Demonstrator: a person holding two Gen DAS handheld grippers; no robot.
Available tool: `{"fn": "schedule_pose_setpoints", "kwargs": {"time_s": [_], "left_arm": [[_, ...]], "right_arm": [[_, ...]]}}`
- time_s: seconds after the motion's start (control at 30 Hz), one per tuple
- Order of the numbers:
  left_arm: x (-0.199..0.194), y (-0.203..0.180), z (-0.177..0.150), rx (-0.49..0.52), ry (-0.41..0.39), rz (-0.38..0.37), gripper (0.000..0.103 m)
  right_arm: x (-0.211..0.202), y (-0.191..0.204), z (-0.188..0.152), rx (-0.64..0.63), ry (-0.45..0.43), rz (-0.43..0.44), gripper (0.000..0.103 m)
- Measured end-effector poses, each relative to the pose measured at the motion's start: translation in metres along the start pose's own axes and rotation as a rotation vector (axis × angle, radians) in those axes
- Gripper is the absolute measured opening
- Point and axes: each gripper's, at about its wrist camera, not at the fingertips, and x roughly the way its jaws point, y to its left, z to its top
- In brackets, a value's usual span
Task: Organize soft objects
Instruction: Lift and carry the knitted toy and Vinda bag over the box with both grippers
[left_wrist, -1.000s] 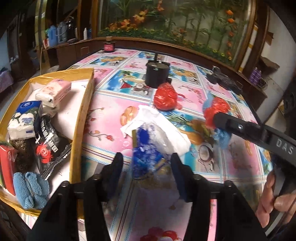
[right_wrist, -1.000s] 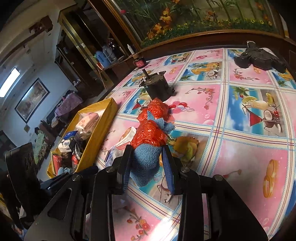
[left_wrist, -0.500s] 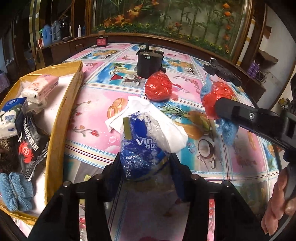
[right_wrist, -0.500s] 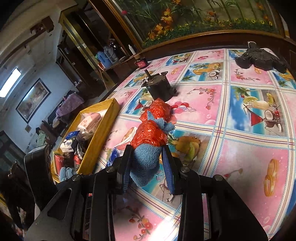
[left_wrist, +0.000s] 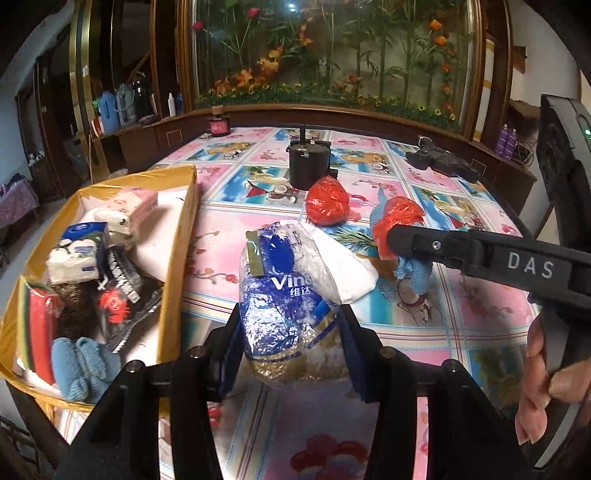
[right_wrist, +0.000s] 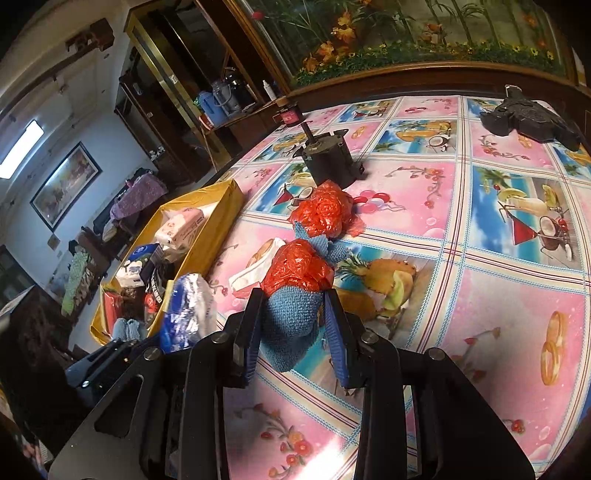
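While the left claw (left_wrist: 288, 332) grips a blue tissue pack (left_wrist: 280, 295), the right claw (right_wrist: 295, 325) pinches a blue cloth (right_wrist: 291, 321) (red-wrapped).

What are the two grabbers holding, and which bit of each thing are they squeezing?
The left gripper pinches the blue tissue pack at its lower end. The right gripper squeezes the blue knitted cloth around its middle, below its red plastic wrap.

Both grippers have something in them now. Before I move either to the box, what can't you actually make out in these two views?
- Blue towel, right view: its underside is hidden by the right gripper.
- Tissue pack, left view: its base is hidden between the fingers of the left gripper.
- White cloth, left view: the pack covers its near part.
- Yellow box, both views: its near corner is cut off, the floor buried under items.
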Motion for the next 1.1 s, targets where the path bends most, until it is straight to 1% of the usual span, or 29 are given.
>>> {"fn": "schedule_pose_setpoints", "kwargs": {"time_s": [0.33, 0.57, 0.83, 1.1], "left_arm": [[-0.02, 0.005, -0.007, 0.043, -0.072, 0.074, 0.048], [-0.029, 0.006, -0.01, 0.06, -0.1, 0.1, 0.048], [-0.034, 0.01, -0.011, 0.054, -0.108, 0.1, 0.048], [-0.037, 0.017, -0.009, 0.027, -0.108, 0.084, 0.049]], "right_arm": [[0.003, 0.003, -0.003, -0.017, -0.001, -0.01, 0.032], [0.003, 0.004, -0.004, -0.021, -0.003, -0.009, 0.031], [0.003, 0.004, -0.004, -0.024, -0.006, -0.008, 0.031], [0.004, 0.007, -0.004, -0.027, -0.007, -0.005, 0.032]]}}
